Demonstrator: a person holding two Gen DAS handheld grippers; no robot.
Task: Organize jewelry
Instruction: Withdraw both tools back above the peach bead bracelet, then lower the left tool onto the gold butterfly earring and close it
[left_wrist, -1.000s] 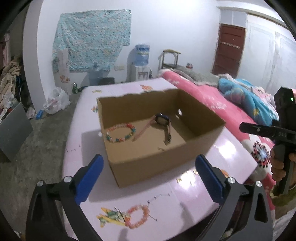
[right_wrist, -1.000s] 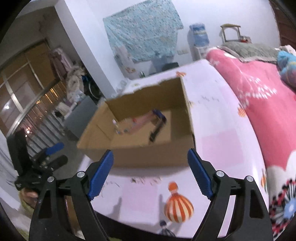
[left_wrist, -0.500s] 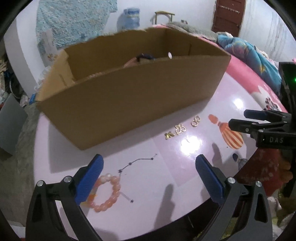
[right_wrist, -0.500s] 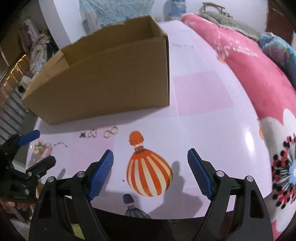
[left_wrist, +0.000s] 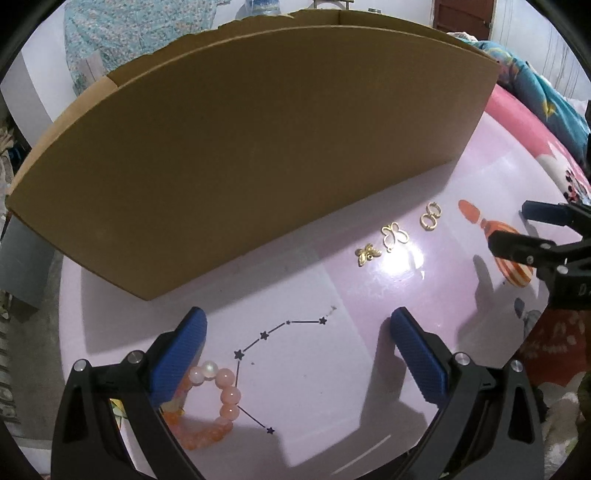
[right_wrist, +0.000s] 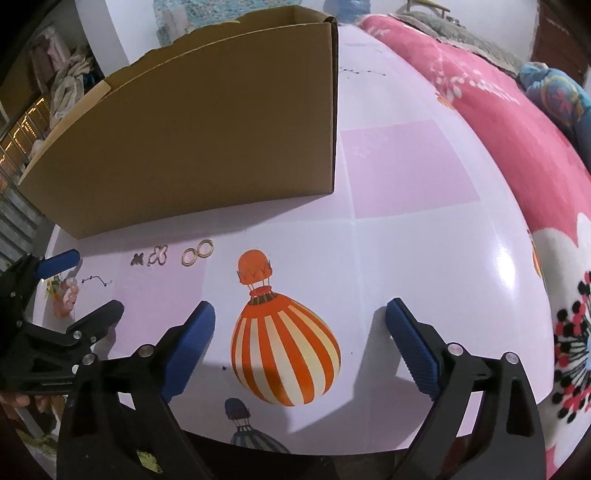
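A brown cardboard box (left_wrist: 251, 155) stands on the pink table; it also shows in the right wrist view (right_wrist: 199, 140). A pink bead bracelet (left_wrist: 218, 402) lies by my left gripper's left fingertip (left_wrist: 184, 350). Three gold pieces lie near the box: a bee charm (left_wrist: 367, 254), a butterfly charm (left_wrist: 394, 235) and linked rings (left_wrist: 430, 217); the rings also show in the right wrist view (right_wrist: 197, 252). My left gripper (left_wrist: 297, 347) is open low over the table. My right gripper (right_wrist: 299, 332) is open over a printed balloon (right_wrist: 284, 347).
The table (right_wrist: 406, 177) has printed star lines (left_wrist: 280, 332) and balloons. A bed with a pink blanket (right_wrist: 498, 110) runs along the table's right side. The table's near edge lies just under both grippers. The box's inside is hidden.
Both grippers have dropped from above the box to low over the table in front of it. The box's contents have gone out of sight. The bracelet now sits at my left fingertip.
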